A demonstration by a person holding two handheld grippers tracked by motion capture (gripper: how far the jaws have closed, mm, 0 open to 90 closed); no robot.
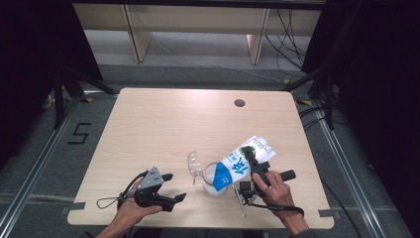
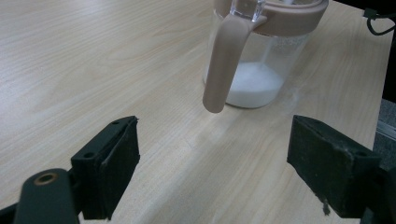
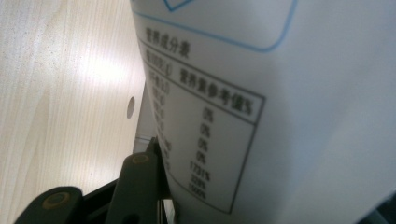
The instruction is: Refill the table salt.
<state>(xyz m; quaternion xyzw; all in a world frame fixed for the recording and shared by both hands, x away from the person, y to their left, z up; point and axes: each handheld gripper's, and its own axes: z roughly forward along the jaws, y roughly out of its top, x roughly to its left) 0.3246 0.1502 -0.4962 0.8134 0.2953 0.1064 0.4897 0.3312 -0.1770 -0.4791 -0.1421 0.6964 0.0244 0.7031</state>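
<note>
A blue and white carton [image 1: 242,161] is tipped, its top end down over a clear jug [image 1: 214,181]. My right gripper [image 1: 250,156] is shut on the carton's sides. In the right gripper view the carton's printed panel [image 3: 261,93] sits between the jaws. The jug [image 2: 261,60] has a beige rim and handle [image 2: 223,65] and a low heap of white stuff at its bottom. Its clear lid [image 1: 194,165] is flipped open to the left. My left gripper [image 1: 176,187] rests left of the jug, pointing at it. In its own view the left gripper [image 2: 212,172] stands open with nothing between its jaws.
The wooden table [image 1: 163,124] has a round cable hole [image 1: 239,103] near its far edge. Cables trail from both grippers toward the front edge. Dark curtains and metal floor rails flank the table.
</note>
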